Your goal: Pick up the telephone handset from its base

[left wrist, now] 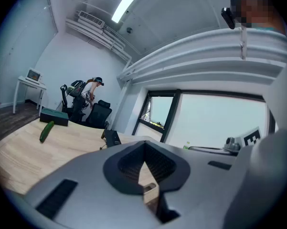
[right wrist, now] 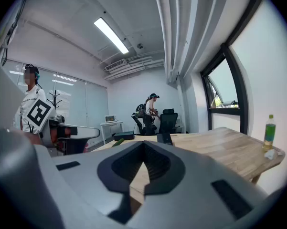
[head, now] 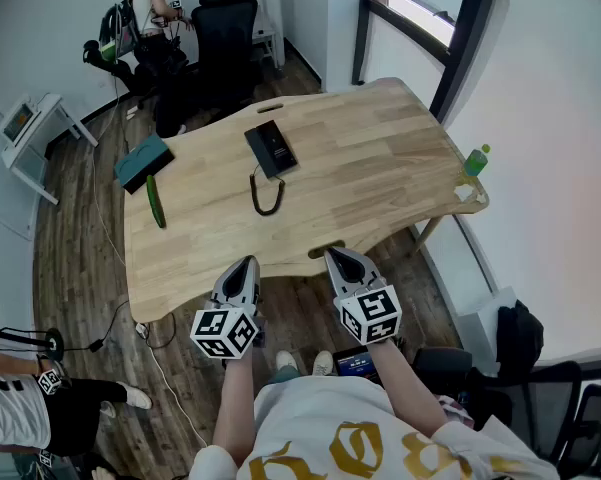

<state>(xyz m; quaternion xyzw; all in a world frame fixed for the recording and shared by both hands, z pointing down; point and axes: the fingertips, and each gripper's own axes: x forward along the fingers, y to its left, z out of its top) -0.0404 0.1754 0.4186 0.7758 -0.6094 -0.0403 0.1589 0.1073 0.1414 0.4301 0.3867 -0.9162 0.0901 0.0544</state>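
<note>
Your left gripper [head: 245, 263] and right gripper [head: 336, 256] hover at the table's [head: 380, 173] near edge, both with jaws pressed together on nothing, while the phone [head: 271, 149] lies well apart, toward the far edge.

Left gripper [head: 244, 266] and right gripper [head: 338, 260] hover side by side at the table's [head: 380, 168] near edge, jaws together, empty.

I count two grippers — left gripper [head: 245, 262] and right gripper [head: 335, 256]. Beyond their fingertips stands one table [head: 380, 168] bearing one telephone [head: 271, 149], one cucumber [head: 156, 201], one teal box [head: 143, 162] — and, rightward, one green bottle [head: 477, 160].
</note>
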